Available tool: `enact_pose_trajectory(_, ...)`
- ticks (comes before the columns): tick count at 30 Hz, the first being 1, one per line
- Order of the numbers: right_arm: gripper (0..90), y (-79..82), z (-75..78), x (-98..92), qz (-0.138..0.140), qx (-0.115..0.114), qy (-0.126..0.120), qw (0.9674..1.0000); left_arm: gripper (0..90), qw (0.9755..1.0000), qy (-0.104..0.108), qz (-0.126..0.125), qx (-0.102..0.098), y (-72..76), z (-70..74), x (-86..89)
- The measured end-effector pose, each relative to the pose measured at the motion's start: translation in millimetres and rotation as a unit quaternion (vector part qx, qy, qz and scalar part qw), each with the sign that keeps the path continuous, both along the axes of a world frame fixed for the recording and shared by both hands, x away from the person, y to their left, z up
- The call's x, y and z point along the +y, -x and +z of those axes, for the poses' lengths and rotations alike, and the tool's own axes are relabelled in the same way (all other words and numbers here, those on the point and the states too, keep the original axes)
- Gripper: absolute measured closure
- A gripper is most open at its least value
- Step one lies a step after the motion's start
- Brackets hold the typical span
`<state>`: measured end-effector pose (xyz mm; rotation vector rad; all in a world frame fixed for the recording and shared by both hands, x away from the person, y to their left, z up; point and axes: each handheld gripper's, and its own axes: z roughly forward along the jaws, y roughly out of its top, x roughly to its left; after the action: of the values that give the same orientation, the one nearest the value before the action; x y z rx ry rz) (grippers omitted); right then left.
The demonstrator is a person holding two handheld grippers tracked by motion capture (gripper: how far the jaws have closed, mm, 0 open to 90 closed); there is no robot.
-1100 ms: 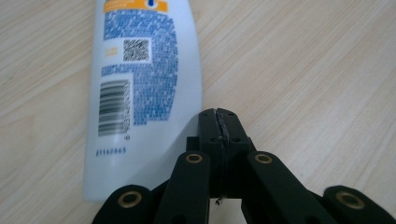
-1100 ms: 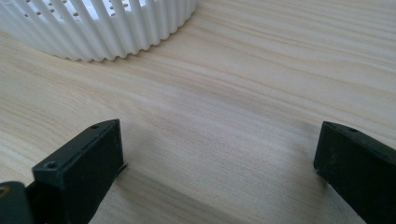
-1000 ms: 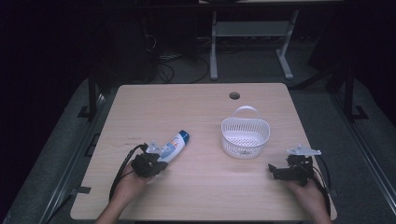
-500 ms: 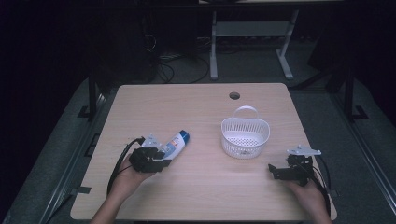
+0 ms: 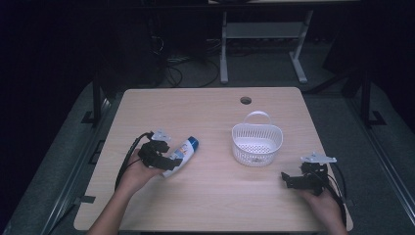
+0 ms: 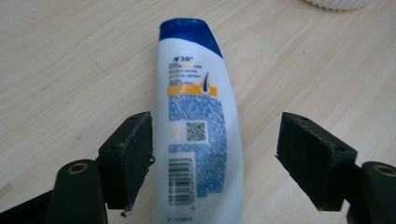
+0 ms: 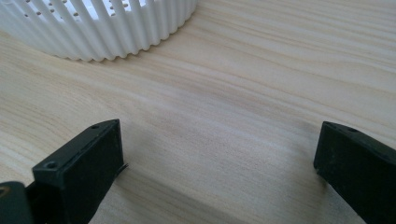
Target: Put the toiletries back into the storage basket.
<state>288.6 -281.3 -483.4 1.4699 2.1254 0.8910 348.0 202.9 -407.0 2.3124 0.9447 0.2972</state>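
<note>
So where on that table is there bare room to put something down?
Plenty: the whole far strip of the table around the round hole, and the near middle between the two grippers. It's crowded only around the shampoo bottle and the white basket.

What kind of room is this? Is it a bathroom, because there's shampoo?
Probably not a bathroom: it looks like a lab or workshop. The shampoo bottle and white basket sit on a plain wooden table with a cable hole, with cables and a metal stand on the dark floor behind.
</note>
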Motion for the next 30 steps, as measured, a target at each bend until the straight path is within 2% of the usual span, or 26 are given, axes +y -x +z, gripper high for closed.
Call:
enact_pose_trajectory(8, 0.9, 0.9, 0.1, -0.3, 0.002, 0.000, 0.001, 1.0000, 17.9, 0.9995, -0.019, -0.002, 0.025, -19.0, 0.2, -5.5)
enact_pose_trajectory(20, 0.9, 0.8, 0.1, -0.3, 0.002, 0.000, 0.001, 1.0000, 17.9, 0.9979, -0.044, -0.009, 0.046, -44.5, 2.1, -24.4)
enact_pose_trajectory(30, 0.9, 0.8, 0.1, -0.3, 0.002, 0.000, 0.001, 1.0000, 18.0, 0.9963, -0.066, 0.000, 0.055, -62.2, -3.3, -39.8)
